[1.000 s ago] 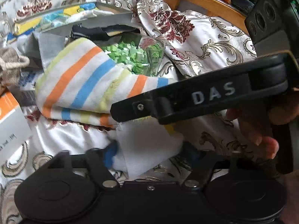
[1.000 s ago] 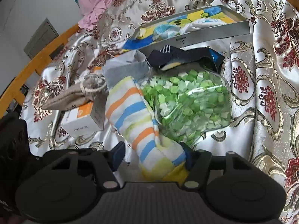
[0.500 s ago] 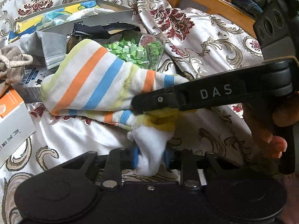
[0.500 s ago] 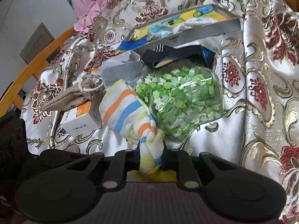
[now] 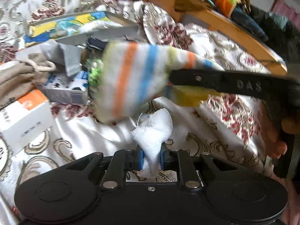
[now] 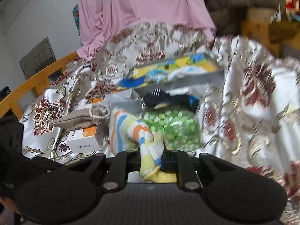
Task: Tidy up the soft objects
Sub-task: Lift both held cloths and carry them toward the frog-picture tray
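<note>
One satin bedspread (image 6: pixel 258 86) with gold scrolls and dark red flowers is spread over the bed and fills most of both views. One pink cloth (image 6: pixel 142 5) is hung behind it. One wooden rail (image 5: pixel 238 31) is seen at the bed's edge, with a heap of coloured clothes on it that is too blurred to count.

One shallow grey tray (image 6: pixel 180 73) is seen far back on the bed; blue, yellow and white cloths lie in it, and their number cannot be told. One clear bag of green pieces (image 6: pixel 174 127) lies in front of it, partly hidden by the striped towel (image 5: pixel 131 78). One towel is counted: white with orange, blue and yellow-green stripes and a yellow border. It is held off the bed between the two grippers, and its far end is motion-blurred.

Two cartons are counted: one white and orange box (image 5: pixel 24 116) and one blue and white box (image 5: pixel 67 90), partly covered. One beige drawstring pouch (image 6: pixel 82 116), one grey cloth (image 5: pixel 65 54) and one dark sock (image 6: pixel 163 99) lie near them.

The left gripper (image 5: pixel 151 156) has its jaws pinching the towel's white corner. The right gripper (image 6: pixel 151 156) has its jaws pinching the striped and yellow edge. Both pairs of jaws have just been closing onto the cloth. Part of one hand (image 5: pixel 271 133) is seen on the right gripper's handle, cut off at the edge.
</note>
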### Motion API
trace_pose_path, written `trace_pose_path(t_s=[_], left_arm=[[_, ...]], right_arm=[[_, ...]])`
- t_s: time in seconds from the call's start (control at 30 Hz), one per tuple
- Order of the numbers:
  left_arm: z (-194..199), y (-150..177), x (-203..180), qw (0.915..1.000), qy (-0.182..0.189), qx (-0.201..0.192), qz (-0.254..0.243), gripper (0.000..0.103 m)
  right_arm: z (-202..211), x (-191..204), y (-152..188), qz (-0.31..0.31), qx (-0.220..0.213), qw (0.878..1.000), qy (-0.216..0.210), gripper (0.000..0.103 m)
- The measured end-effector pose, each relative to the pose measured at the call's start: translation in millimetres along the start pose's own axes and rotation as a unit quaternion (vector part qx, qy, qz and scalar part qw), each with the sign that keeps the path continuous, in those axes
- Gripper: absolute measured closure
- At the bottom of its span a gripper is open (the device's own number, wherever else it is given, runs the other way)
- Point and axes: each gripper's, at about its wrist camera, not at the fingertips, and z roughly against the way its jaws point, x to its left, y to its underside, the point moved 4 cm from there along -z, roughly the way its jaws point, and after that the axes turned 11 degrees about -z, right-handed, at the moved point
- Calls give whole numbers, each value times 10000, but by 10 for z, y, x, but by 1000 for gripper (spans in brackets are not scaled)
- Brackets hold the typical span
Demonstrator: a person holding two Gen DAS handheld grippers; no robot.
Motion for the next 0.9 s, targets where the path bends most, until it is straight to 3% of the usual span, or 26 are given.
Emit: trace_pose_path(t_s=[0.37, 0.9], left_arm=[[547, -1, 60, 9954, -234, -721, 585, 86], [867, 149, 11, 9854, -742, -1193, 957, 83]], right_arm=[[359, 5, -4, -410, -435, 9982, 5, 88], [722, 101, 26, -449, -886, 9947, -258, 87]])
